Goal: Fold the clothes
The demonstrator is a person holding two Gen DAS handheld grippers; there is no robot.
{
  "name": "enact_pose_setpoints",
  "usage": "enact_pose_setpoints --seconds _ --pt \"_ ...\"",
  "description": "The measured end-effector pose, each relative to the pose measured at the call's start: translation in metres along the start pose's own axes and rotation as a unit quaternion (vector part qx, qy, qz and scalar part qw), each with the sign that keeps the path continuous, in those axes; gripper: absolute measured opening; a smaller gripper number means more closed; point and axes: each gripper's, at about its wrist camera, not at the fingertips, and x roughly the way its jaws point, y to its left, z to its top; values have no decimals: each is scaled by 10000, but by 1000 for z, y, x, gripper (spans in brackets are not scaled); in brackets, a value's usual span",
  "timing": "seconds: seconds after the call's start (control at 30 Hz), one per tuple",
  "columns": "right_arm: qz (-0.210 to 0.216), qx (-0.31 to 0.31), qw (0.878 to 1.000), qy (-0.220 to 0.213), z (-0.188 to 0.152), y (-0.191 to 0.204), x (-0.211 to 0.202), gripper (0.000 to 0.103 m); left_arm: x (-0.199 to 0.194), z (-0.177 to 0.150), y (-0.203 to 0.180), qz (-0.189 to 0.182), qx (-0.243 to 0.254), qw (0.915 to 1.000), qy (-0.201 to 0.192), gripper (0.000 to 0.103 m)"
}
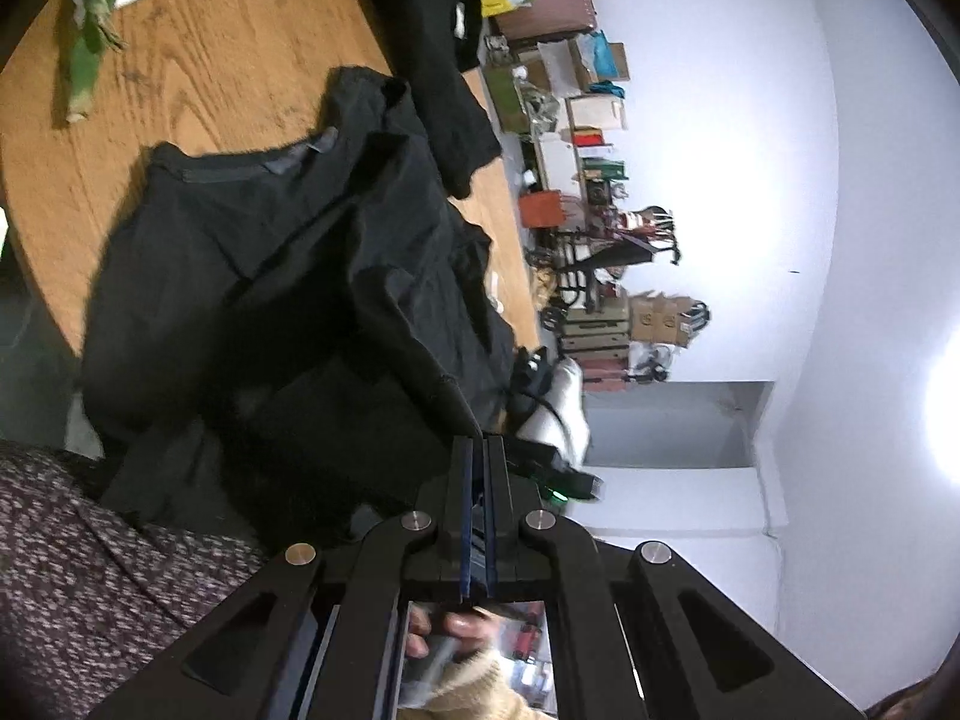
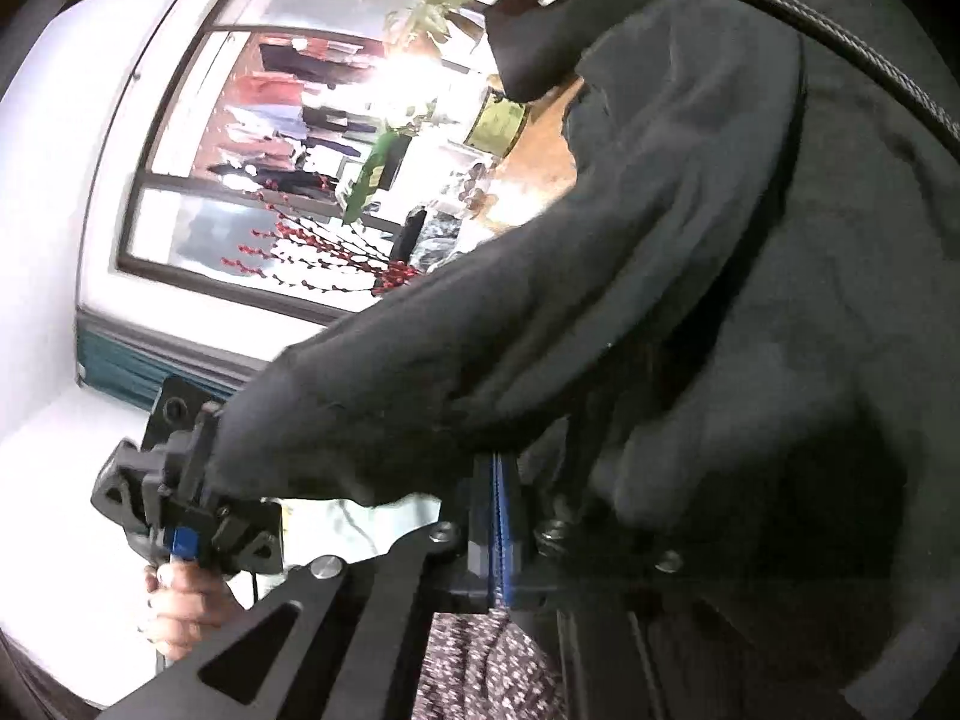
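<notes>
In the left wrist view, a wooden worktop [image 1: 240, 60] is seen at the upper left, cut off by the lens edge. A black garment [image 1: 270, 276] is spread over it, its collar turned toward the worktop; its lower part is lost in shadow and folds cannot be made out there. A second dark garment [image 1: 438, 60] lies beyond it, partly cut off at the top. The left hand-held gripper [image 1: 478, 450] is closed, with a hem of the black garment pinched between its fingers.

In the right wrist view, the left hand-held gripper [image 2: 186, 516] is seen at the lower left, held by a hand [image 2: 180, 606], with the cloth edge clamped. The right hand-held gripper [image 2: 498, 480] is closed on the same garment [image 2: 660, 300], whose bulk hides the fingertips and most of the scene to the right.
</notes>
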Motion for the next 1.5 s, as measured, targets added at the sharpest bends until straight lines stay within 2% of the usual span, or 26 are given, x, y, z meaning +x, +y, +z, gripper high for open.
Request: enact_pose_setpoints --seconds 0.07,0.17,0.23,0.27,0.3,0.33,0.4,0.43,0.6,0.7,0.83,0.87,0.9,0.93,0.97,1.07,1.2,1.27,1.33,1.4,1.43,1.47,1.5 --pt "-87 -98 9999 -51 -3 4 -15 2 -1 -1 3 101 0 9999 -8 2" --pt "-171 -129 9997 -139 -10 3 -42 3 2 -2 7 -113 -125 9998 81 2" --pt "-155 -11 9997 -195 -14 -4 -52 7 4 -3 5 -187 -110 9997 115 2" --pt "-103 80 9997 -217 -16 -9 -55 18 6 -3 2 -235 -95 9996 146 2" --pt "87 243 9994 -245 -18 -16 -55 37 7 -4 0 -281 -81 9994 174 2" --pt "305 412 9983 -271 -20 -22 -56 41 8 -4 -2 -328 -77 9993 184 2" --pt "889 776 9926 -299 -26 -35 -56 42 8 -5 -8 -397 -51 9991 157 2" --pt "1039 894 9901 -296 -27 -40 -53 43 8 -5 -10 -423 -55 9990 128 2" --pt "1589 1333 9770 -489 -26 -53 -36 54 12 -5 -24 -579 -44 9983 52 2" --pt "1990 1518 9656 -709 -22 -56 -30 55 17 -6 -31 -616 -11 9981 53 2" --pt "2388 1735 9523 -779 -12 -54 -9 53 20 -7 -38 -572 23 9984 -13 2" --pt "2326 1777 9530 -774 -12 -54 -9 44 19 -8 -38 -542 29 9985 -42 2" --pt "2265 1820 9538 -770 -13 -54 -8 29 19 -8 -38 -492 28 9987 -94 2" --pt "2171 1852 9554 -758 -13 -53 -8 21 18 -9 -38 -420 45 9990 -156 2" --pt "1949 1843 9605 -735 -14 -52 -10 9 17 -10 -38 -325 66 9992 -212 2" --pt "1103 1657 9765 -824 -19 -42 -34 5 15 -19 -28 264 186 9990 -320 2" --pt "382 1410 9848 -941 -28 -24 -84 4 12 -32 -15 1046 345 9928 -461 2" --pt "-78 1351 9871 -860 -36 -25 -110 4 14 -38 -2 1424 334 9883 -425 2" --pt "-601 1369 9866 -656 -41 -27 -114 4 23 -43 22 1851 168 9822 -255 2" --pt "-1146 1464 9818 -375 -42 -34 -103 4 34 -44 42 2367 -4 9716 -67 3" --pt "-1389 1382 9803 -254 -44 -34 -99 7 38 -45 51 2584 -90 9660 9 3" --pt "-1630 1298 9780 -134 -46 -33 -95 12 35 -43 55 2638 -174 9644 8 4" --pt "-1854 1206 9752 -34 -48 -31 -93 31 32 -41 58 2694 -245 9627 -9 8"
